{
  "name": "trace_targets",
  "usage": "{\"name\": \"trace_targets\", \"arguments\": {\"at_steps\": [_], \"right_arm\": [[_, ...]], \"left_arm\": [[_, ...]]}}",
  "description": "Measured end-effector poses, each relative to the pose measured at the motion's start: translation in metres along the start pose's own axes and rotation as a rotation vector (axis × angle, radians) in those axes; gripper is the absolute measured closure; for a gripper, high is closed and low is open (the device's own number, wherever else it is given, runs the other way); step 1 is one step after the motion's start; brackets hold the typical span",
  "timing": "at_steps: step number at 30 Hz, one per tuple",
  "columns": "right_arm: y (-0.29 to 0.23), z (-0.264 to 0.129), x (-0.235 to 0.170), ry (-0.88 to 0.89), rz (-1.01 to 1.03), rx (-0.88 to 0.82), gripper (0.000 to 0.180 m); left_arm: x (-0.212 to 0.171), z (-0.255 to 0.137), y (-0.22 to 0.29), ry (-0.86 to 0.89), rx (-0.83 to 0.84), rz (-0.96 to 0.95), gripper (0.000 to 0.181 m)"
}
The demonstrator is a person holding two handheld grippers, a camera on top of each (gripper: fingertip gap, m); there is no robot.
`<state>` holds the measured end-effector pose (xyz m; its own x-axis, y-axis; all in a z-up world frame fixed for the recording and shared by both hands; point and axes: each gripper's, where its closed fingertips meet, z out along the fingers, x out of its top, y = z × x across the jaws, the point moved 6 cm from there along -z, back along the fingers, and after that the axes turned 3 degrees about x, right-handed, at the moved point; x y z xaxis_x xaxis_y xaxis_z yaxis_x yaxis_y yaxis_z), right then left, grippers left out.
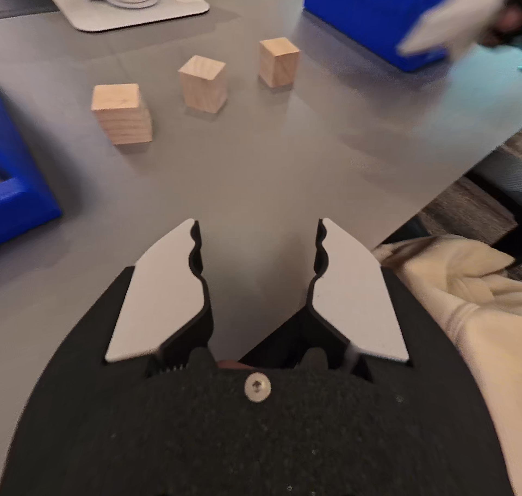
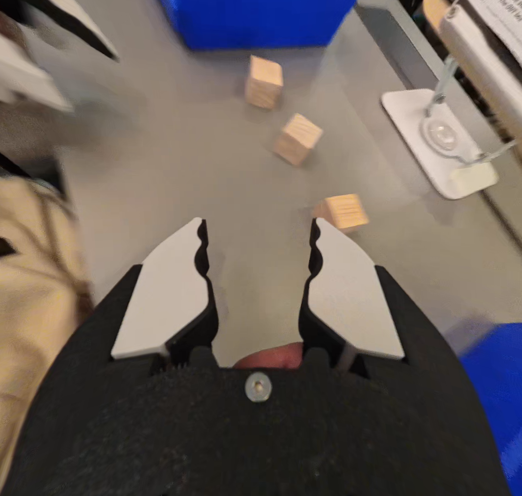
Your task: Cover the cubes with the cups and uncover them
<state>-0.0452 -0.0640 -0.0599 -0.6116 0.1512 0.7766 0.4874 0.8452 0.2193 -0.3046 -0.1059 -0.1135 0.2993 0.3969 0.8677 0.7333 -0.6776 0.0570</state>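
**Both grippers empty and spread above three bare wooden cubes**

In the left wrist view the left black-and-white two-finger gripper (image 1: 258, 222) hangs over the near part of the grey desk (image 1: 254, 177), close to its right edge, its fingers spread wide with nothing between them and touching nothing. The right black-and-white two-finger gripper (image 2: 258, 222) is spread just as wide and equally empty; one fingertip overlaps the nearest cube in its own view, but contact cannot be judged.

Farther in, three pale wooden cubes stand in a diagonal row toward the middle of the desk, well apart from each other: the near cube (image 1: 121, 114), the middle cube (image 1: 204, 84) and the far cube (image 1: 279, 62). All are uncovered. They look light, stiff and dry, with flat faces that should not slip, and are probably easy to nudge.

No cups are visible, so where to grasp one cannot be judged here.

Beyond them sit a blue box (image 1: 367, 22) near the far right and a white rounded tray (image 1: 127, 11) at the far edge.
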Motion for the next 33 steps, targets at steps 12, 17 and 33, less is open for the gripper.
{"name": "trace_targets", "arguments": {"at_steps": [12,17,33], "right_arm": [[-0.113,-0.033,-0.036,0.415,0.246,0.182,0.109],[-0.116,-0.034,-0.039,0.421,0.288,0.254,0.109],[-0.116,-0.036,-0.043,0.401,0.309,0.297,0.114]], "left_arm": [[0.074,-0.019,-0.166,-0.348,0.439,-0.254,0.107],[0.071,0.032,-0.216,-0.579,0.33,-0.531,0.111],[0.094,0.035,-0.238,-0.691,0.411,-0.334,0.134]]}}
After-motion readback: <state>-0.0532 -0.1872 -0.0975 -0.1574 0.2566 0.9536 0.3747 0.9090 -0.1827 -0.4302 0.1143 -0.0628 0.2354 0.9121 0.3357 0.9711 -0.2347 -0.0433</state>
